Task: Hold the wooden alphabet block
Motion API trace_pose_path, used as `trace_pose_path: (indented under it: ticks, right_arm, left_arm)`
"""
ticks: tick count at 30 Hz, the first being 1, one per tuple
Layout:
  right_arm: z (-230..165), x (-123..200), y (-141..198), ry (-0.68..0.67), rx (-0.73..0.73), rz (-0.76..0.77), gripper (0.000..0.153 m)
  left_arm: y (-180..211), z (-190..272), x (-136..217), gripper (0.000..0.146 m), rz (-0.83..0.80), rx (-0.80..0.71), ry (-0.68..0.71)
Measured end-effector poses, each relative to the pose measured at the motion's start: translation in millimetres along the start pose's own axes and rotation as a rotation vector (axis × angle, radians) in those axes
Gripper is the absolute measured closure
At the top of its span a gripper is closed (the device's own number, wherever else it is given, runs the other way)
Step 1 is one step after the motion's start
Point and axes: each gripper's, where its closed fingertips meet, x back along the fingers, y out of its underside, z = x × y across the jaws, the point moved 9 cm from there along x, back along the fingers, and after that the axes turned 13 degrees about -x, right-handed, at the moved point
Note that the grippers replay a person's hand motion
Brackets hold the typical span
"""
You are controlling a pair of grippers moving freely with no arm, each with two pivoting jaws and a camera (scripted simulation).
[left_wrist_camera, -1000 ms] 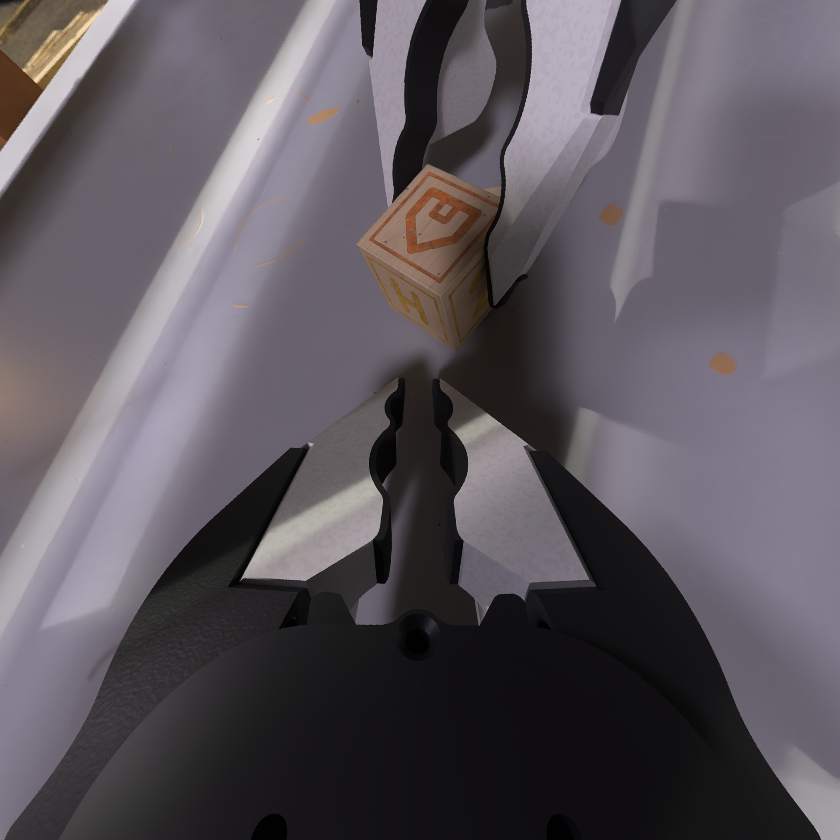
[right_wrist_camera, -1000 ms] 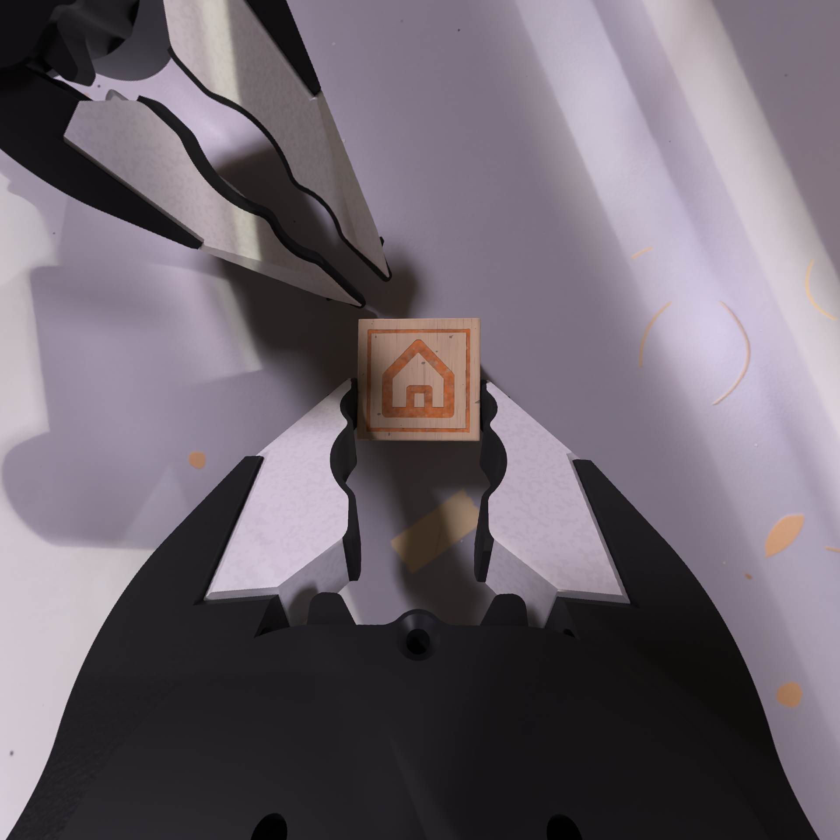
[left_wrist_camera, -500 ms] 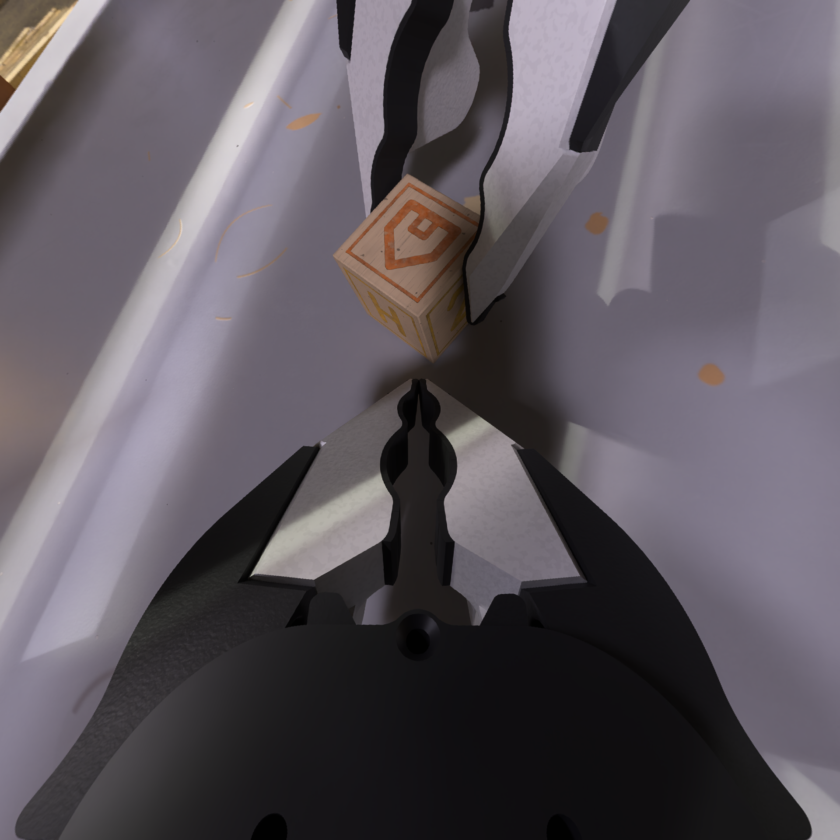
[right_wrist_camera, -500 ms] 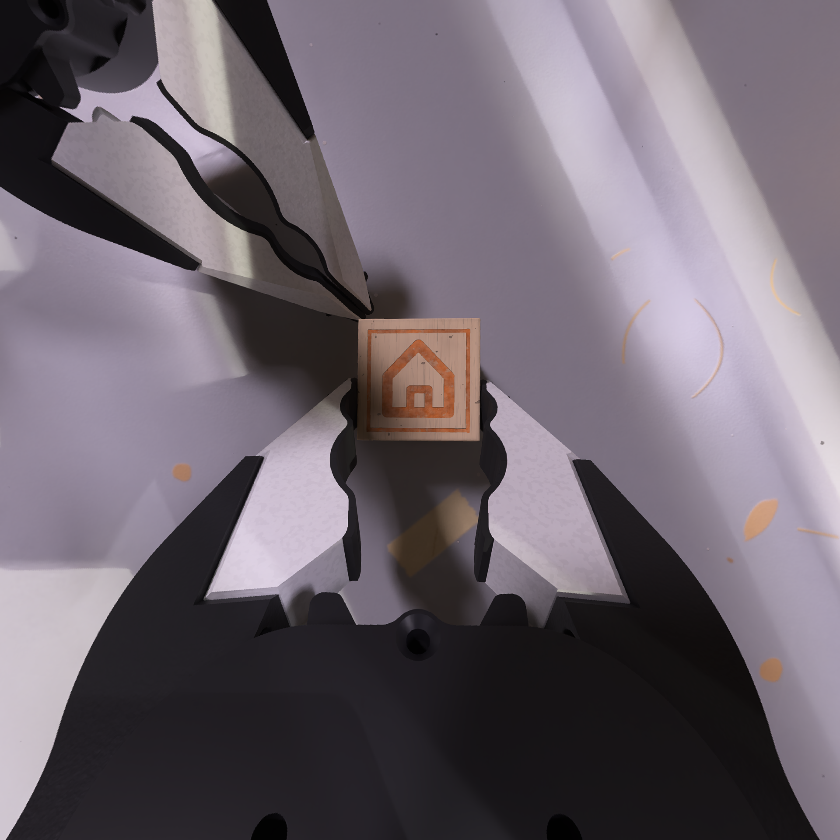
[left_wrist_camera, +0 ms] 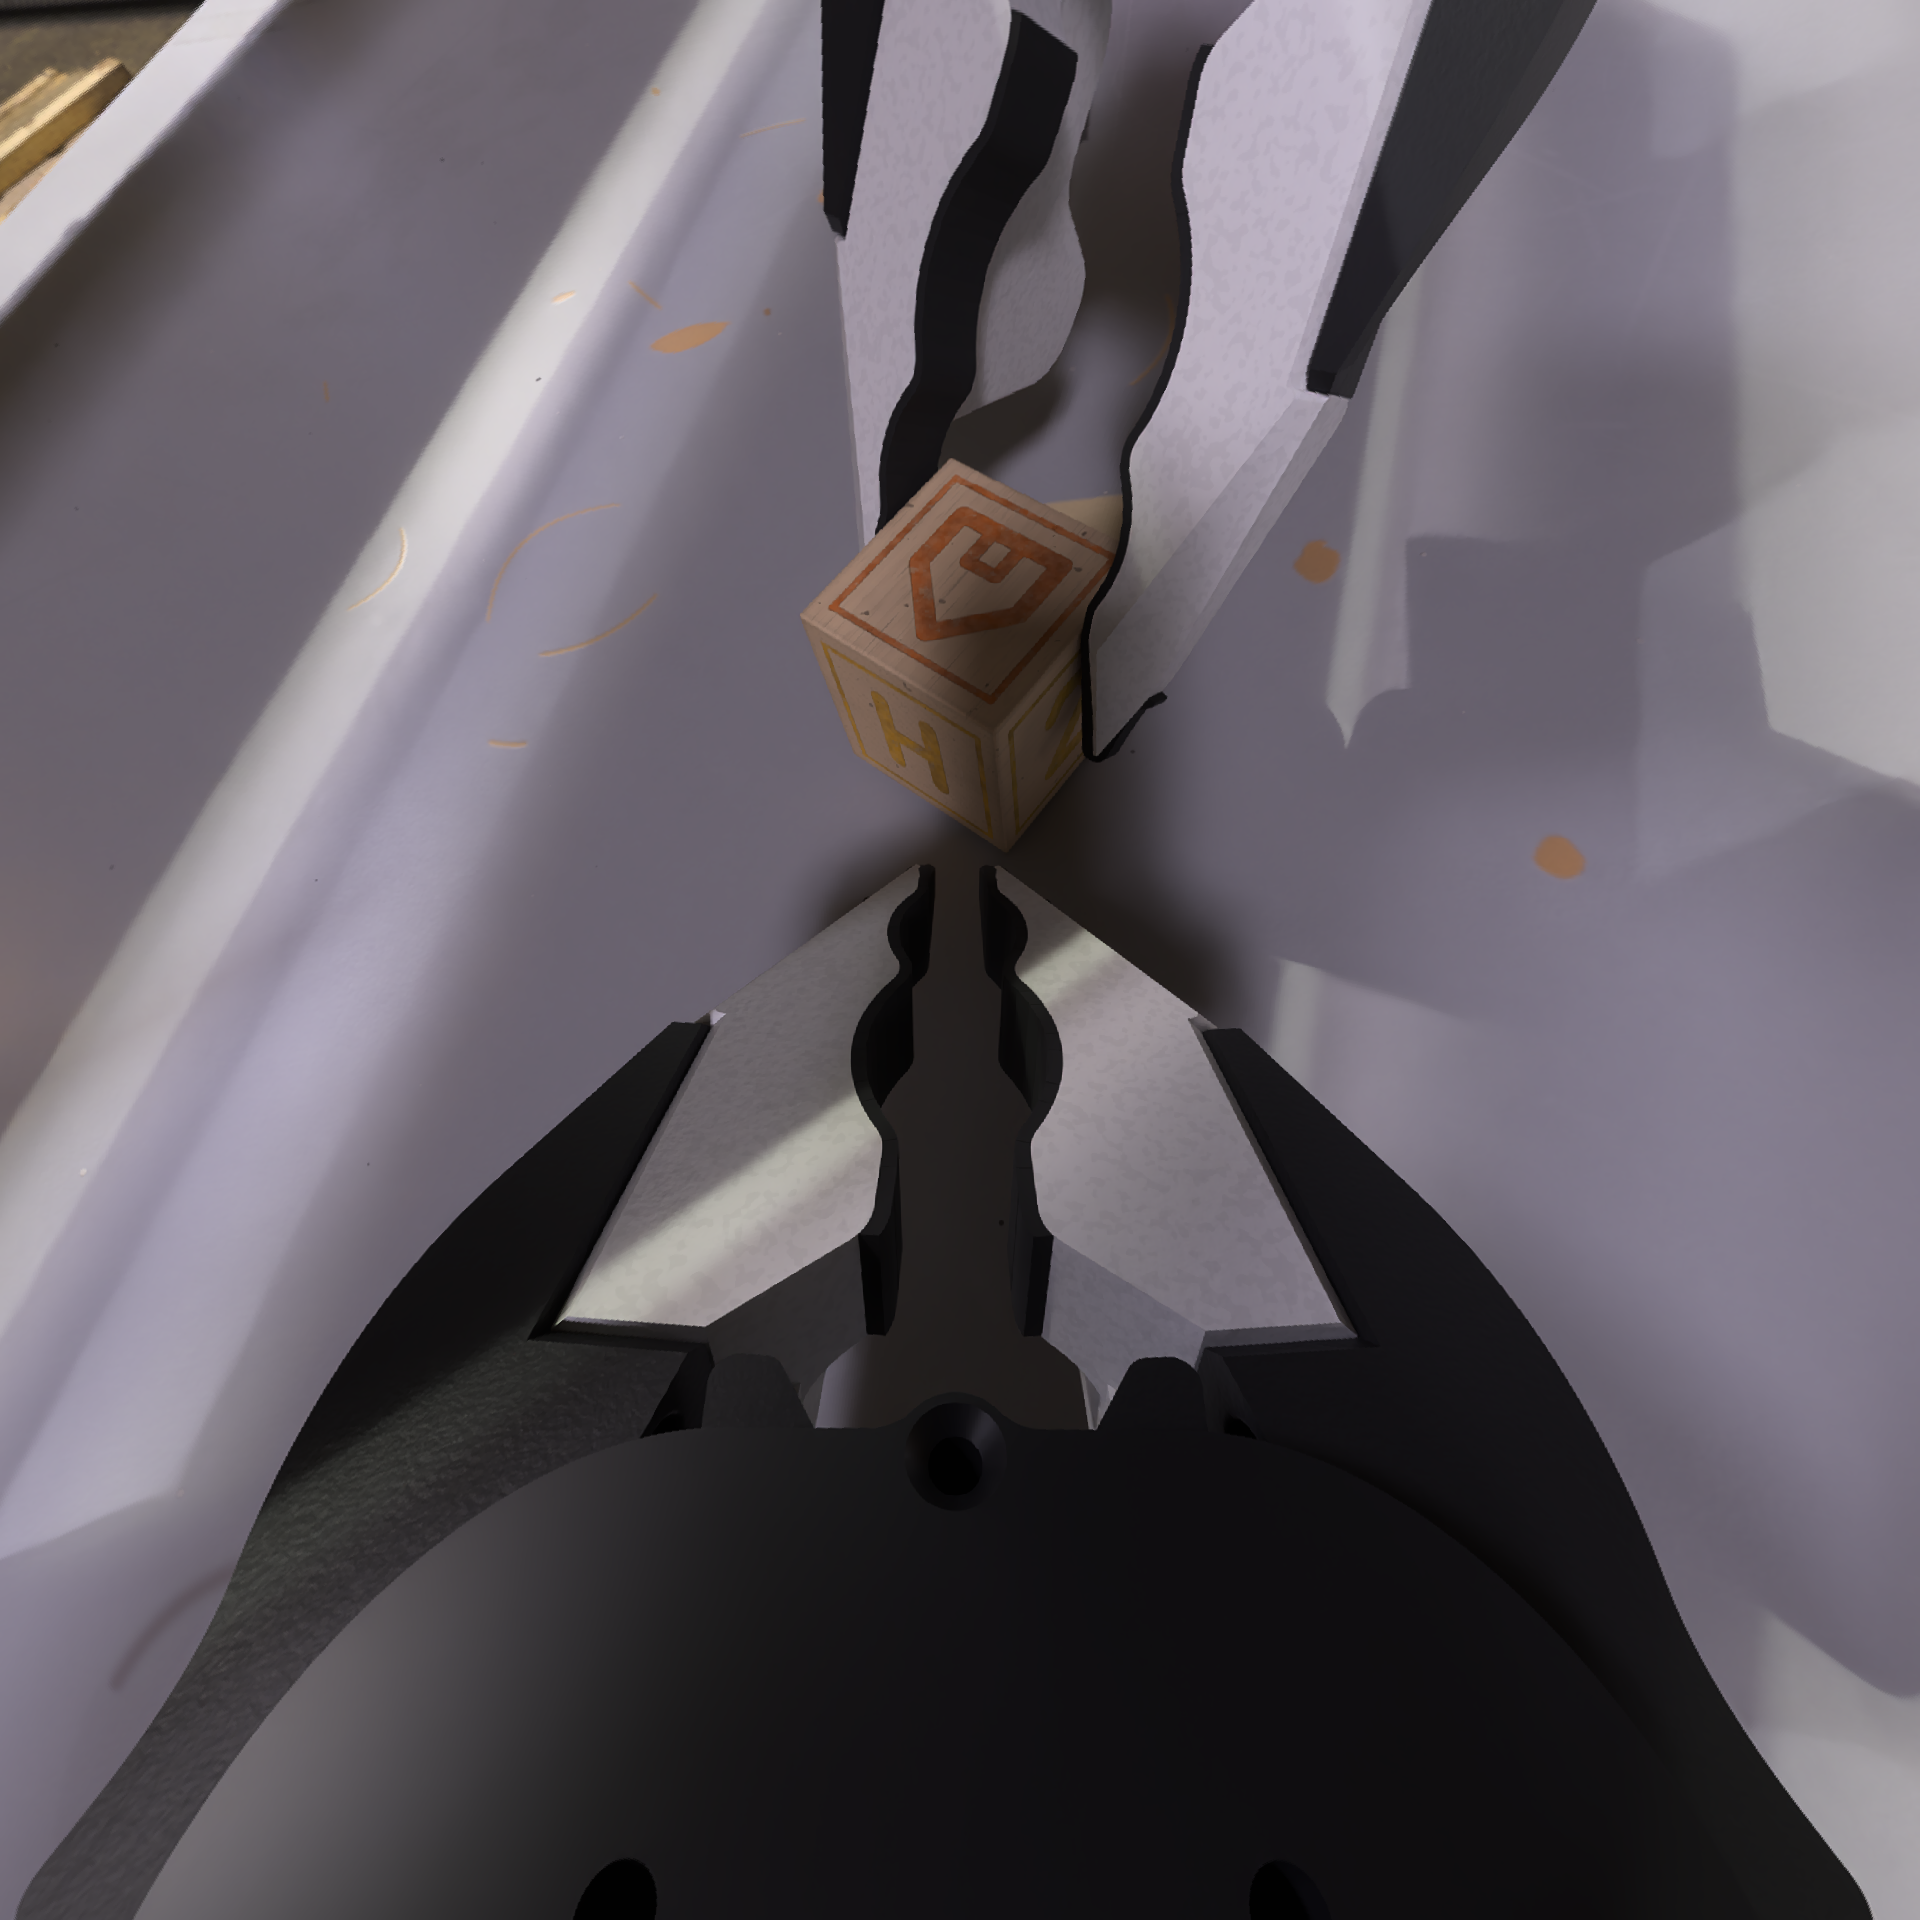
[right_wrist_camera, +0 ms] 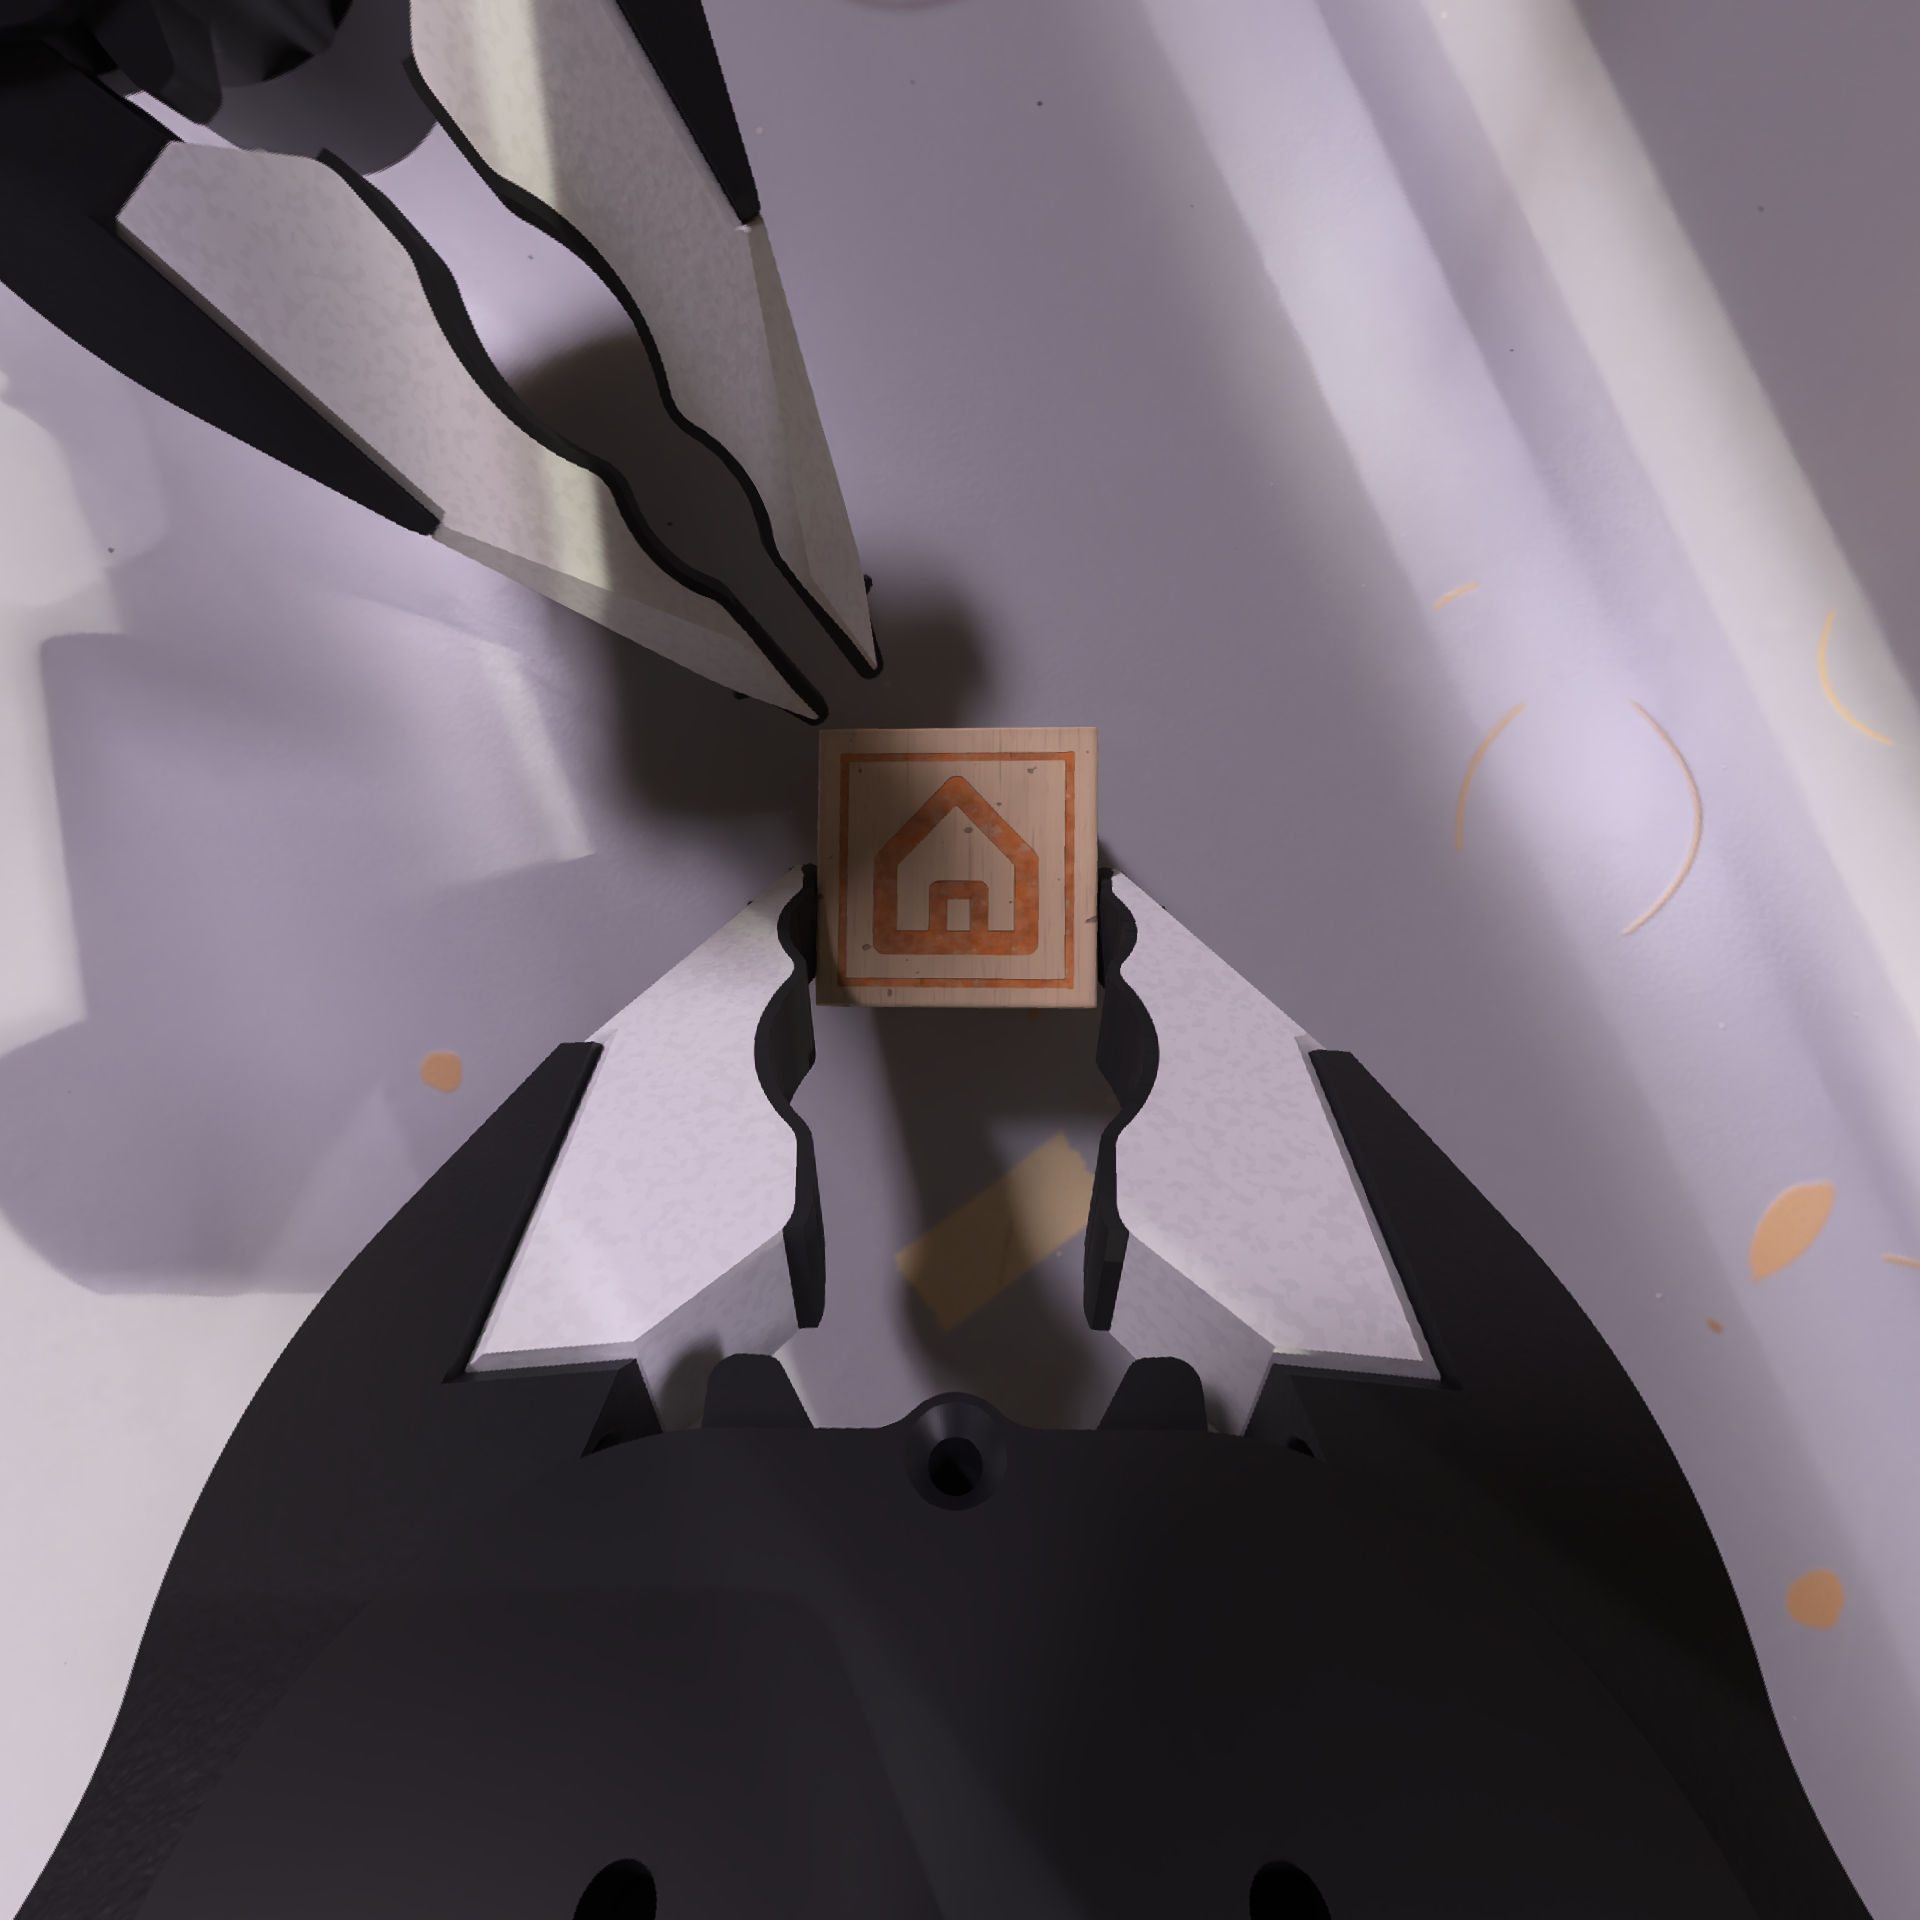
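The wooden alphabet block (right_wrist_camera: 956, 868) has an orange house sign on the face toward the right wrist view. My right gripper (right_wrist_camera: 956, 894) is shut on it, one fingertip on each side. In the left wrist view the block (left_wrist_camera: 956, 644) hangs tilted between the right gripper's fingers (left_wrist_camera: 1174, 582) and shows a yellow letter face. My left gripper (left_wrist_camera: 956, 875) is all but shut, with a thin slit between its tips. It is empty and sits just short of the block's lower corner. It also shows in the right wrist view (right_wrist_camera: 844, 691), tips close to the block's upper left corner.
Everything is over a pale lilac-white surface (left_wrist_camera: 416, 831) with long raised ridges (right_wrist_camera: 1507, 520) and small orange marks (left_wrist_camera: 1558, 857). A tan patch (right_wrist_camera: 987, 1236) lies under the right gripper. Wooden planks (left_wrist_camera: 52, 104) show beyond the surface's far left edge.
My left gripper's tips touched half a second ago and have parted a sliver. The block has stayed in the right gripper. It has shifted slightly relative to the left gripper.
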Motion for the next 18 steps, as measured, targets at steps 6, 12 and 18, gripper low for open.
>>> trace_pose_path:
  ticks: [6, 12, 18]
  right_arm:
    - [-0.1, -0.9, 0.4, -0.013, -0.004, 0.007, 0.1]
    - [0.3, -1.2, 0.4, -0.021, -0.007, 0.008, 0.1]
    - [-1.6, -2.5, -0.3, -0.028, -0.004, 0.012, 0.1]
  left_arm:
    - [2.2, -5.4, 9.4, 0.131, 0.094, 0.043, 0.03]
    - [0.1, -5.7, 6.0, 0.131, 0.097, 0.013, 0.05]
    - [-0.4, -7.2, 6.0, 0.132, 0.111, 0.004, 0.061]
